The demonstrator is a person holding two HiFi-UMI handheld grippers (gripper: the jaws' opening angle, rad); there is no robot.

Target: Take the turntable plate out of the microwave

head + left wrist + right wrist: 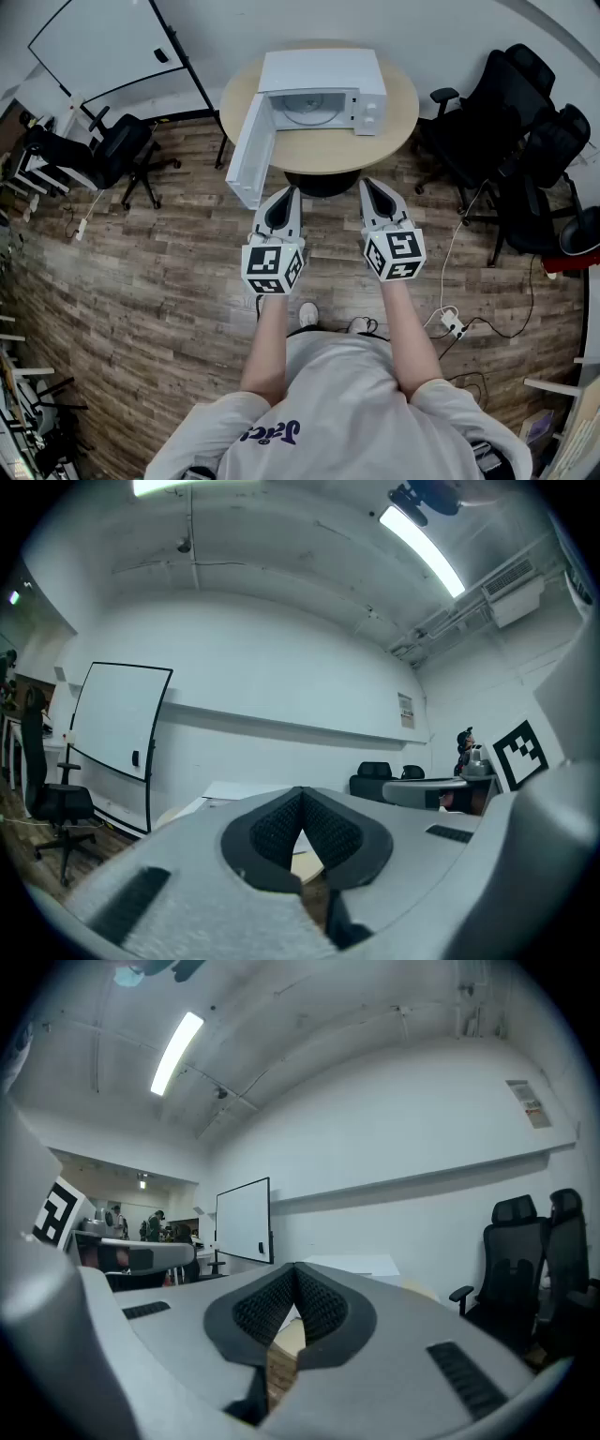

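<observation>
A white microwave [323,89] stands on a round wooden table [394,122], its door [248,150] swung wide open to the left. The glass turntable plate [306,112] lies inside the cavity. Both grippers hover level over the floor, short of the table's near edge and side by side. My left gripper [288,193] is shut with nothing between its pads [272,832]. My right gripper [368,185] is likewise shut and empty, its pads [319,1307] pressed together. Neither touches the microwave.
Black office chairs [506,122] crowd the right side of the table, and another chair [117,150] stands at the left. A whiteboard [103,42] leans at the back left. A power strip with cables [452,323] lies on the wooden floor at the right.
</observation>
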